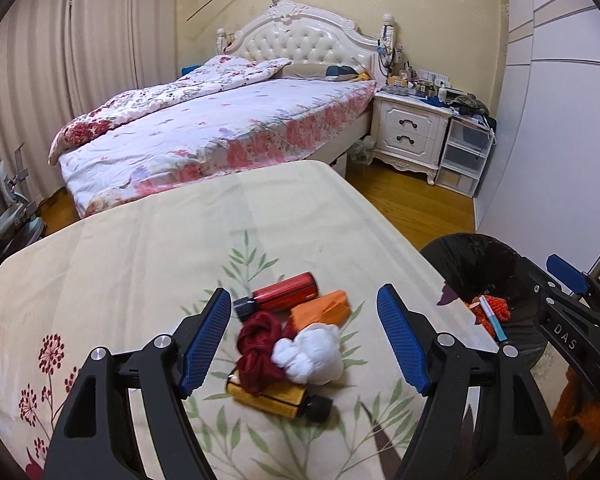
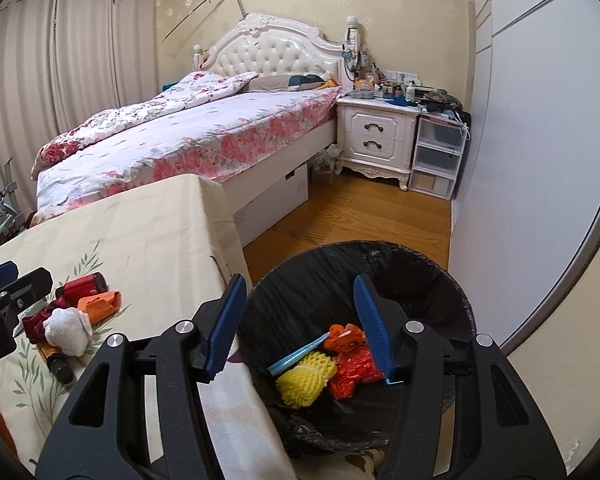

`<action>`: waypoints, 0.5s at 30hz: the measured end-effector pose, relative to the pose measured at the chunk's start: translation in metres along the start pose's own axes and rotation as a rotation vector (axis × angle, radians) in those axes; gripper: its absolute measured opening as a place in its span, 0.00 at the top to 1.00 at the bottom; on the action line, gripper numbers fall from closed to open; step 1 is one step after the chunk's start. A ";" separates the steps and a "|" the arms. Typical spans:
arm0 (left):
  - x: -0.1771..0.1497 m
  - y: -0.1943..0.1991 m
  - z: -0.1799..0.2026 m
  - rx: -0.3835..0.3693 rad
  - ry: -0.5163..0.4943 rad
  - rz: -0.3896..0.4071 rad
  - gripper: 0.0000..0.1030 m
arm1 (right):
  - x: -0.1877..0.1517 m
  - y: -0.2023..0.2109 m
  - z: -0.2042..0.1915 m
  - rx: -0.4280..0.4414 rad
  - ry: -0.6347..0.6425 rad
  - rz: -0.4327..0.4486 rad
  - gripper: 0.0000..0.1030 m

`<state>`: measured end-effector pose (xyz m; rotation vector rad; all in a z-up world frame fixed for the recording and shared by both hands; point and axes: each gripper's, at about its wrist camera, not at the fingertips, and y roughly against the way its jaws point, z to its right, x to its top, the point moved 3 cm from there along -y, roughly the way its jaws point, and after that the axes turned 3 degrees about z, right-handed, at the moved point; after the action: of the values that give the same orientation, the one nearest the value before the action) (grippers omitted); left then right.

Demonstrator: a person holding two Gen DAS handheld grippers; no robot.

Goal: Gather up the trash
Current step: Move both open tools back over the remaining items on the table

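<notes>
A pile of trash lies on the cloth-covered table (image 1: 140, 264): a red bottle (image 1: 284, 293), an orange paper piece (image 1: 320, 309), a dark red cloth wad (image 1: 258, 344), a white crumpled wad (image 1: 312, 354) and an amber bottle (image 1: 276, 398). My left gripper (image 1: 304, 342) is open, its fingers either side of the pile, just above it. My right gripper (image 2: 300, 328) is open and empty above the black-lined bin (image 2: 440, 280), which holds a yellow foam net (image 2: 304, 378), orange-red wrappers (image 2: 352, 364) and a blue stick (image 2: 296, 354). The pile also shows in the right wrist view (image 2: 68, 320).
The bin (image 1: 480, 264) stands on the wooden floor (image 2: 340, 220) by the table's right edge. A bed (image 1: 220, 120) with floral bedding lies beyond the table, a white nightstand (image 1: 410, 132) and plastic drawers (image 1: 464, 156) beside it. A white wardrobe (image 2: 520, 160) fills the right.
</notes>
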<state>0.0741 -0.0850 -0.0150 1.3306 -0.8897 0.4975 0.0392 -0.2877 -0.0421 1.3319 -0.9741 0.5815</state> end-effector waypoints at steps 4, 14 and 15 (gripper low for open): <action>-0.009 0.010 -0.031 0.046 0.033 -0.005 0.29 | -0.006 0.004 -0.024 0.041 0.042 -0.012 0.47; -0.044 0.006 -0.110 0.175 0.115 -0.077 0.29 | -0.015 0.008 -0.073 0.127 0.120 -0.039 0.47; -0.047 0.003 -0.114 0.177 0.122 -0.092 0.29 | -0.016 0.007 -0.077 0.132 0.125 -0.042 0.47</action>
<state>0.0745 0.0338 -0.0494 1.4783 -0.6930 0.5904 0.0442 -0.2095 -0.0480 1.4118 -0.8147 0.6981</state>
